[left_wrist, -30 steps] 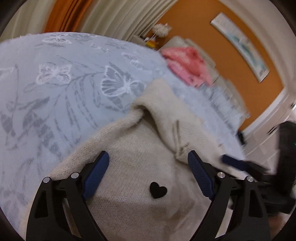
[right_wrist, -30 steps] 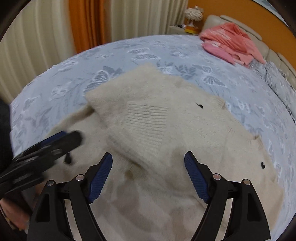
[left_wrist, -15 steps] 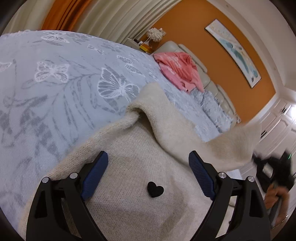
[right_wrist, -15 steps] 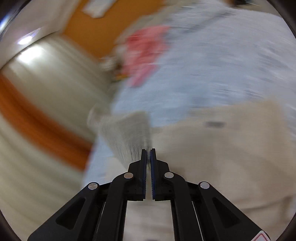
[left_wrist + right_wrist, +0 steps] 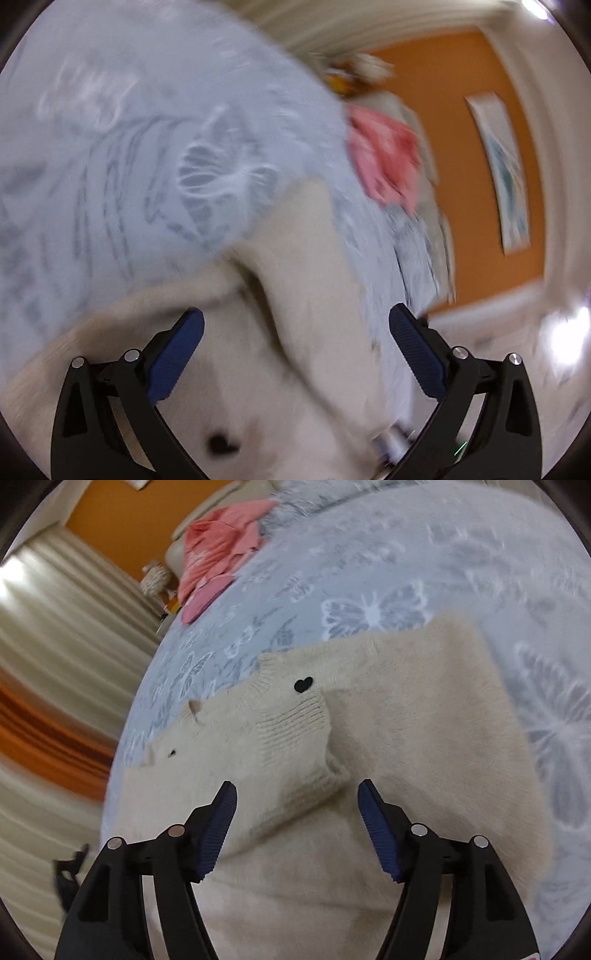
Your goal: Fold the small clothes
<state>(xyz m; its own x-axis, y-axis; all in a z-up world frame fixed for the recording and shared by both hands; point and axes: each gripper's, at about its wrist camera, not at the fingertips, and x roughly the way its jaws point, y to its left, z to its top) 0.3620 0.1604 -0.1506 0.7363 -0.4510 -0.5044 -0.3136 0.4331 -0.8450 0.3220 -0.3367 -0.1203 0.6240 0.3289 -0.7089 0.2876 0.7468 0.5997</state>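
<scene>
A cream knit sweater (image 5: 424, 716) with small black heart buttons (image 5: 303, 684) lies spread on the blue-grey butterfly bedspread (image 5: 388, 572). One sleeve is folded across the body, its ribbed cuff (image 5: 295, 731) resting just beyond my right gripper (image 5: 297, 805). That gripper's jaws are opening and grip nothing, with the cuff's edge lying below the gap. In the blurred left wrist view my left gripper (image 5: 295, 332) is opening wide over the sweater (image 5: 295, 280), with a folded part of it running between the fingers, unpinched. A black heart button (image 5: 219, 443) shows low between its arms.
A pink garment (image 5: 218, 554) lies heaped at the far end of the bed by a pale headboard (image 5: 177, 550). Pale and orange curtains (image 5: 55, 664) hang beside the bed. An orange wall with a framed picture (image 5: 506, 177) stands beyond.
My right gripper shut on the sleeve, swung it across the sweater and has opened again, leaving the sleeve folded over the body. The left gripper widened slightly and rolled; its view is now blurred.
</scene>
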